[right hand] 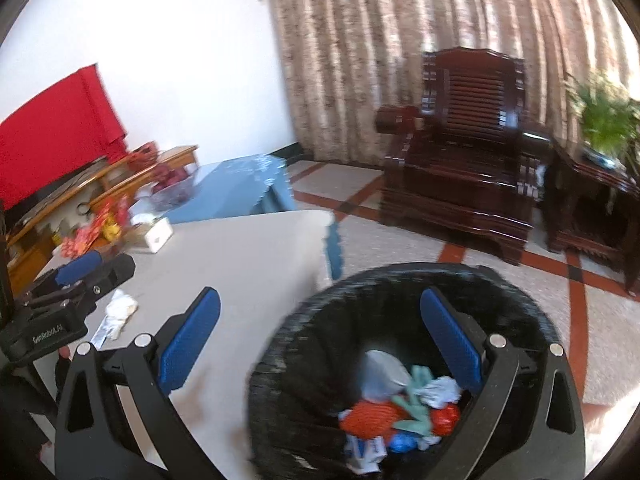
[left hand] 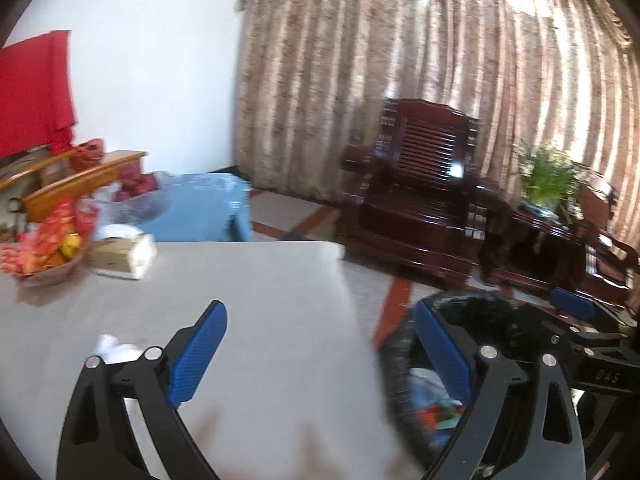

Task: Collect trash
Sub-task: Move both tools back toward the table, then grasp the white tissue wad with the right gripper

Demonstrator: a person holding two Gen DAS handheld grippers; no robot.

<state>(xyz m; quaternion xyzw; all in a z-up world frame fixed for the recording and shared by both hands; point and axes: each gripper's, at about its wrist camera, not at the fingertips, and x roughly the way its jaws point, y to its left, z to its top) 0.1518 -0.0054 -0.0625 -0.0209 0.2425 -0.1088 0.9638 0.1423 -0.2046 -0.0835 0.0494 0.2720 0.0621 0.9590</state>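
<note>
We're hovering both grippers, left gripper point(left hand: 320, 344) and right gripper point(right hand: 320, 332), jaws wide and empty. The black bin point(right hand: 320, 304) is holding crumpled wrappers point(right hand: 400, 404); a white wad point(right hand: 120, 308) is sitting on the table point(right hand: 248, 256) to its left.

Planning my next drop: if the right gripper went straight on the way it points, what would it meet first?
Likely the black trash bin: the right gripper, jaws open and empty, points down toward its near rim beside the table edge. Depth is unclear, so it might strike the rim or enter the bin.
</note>
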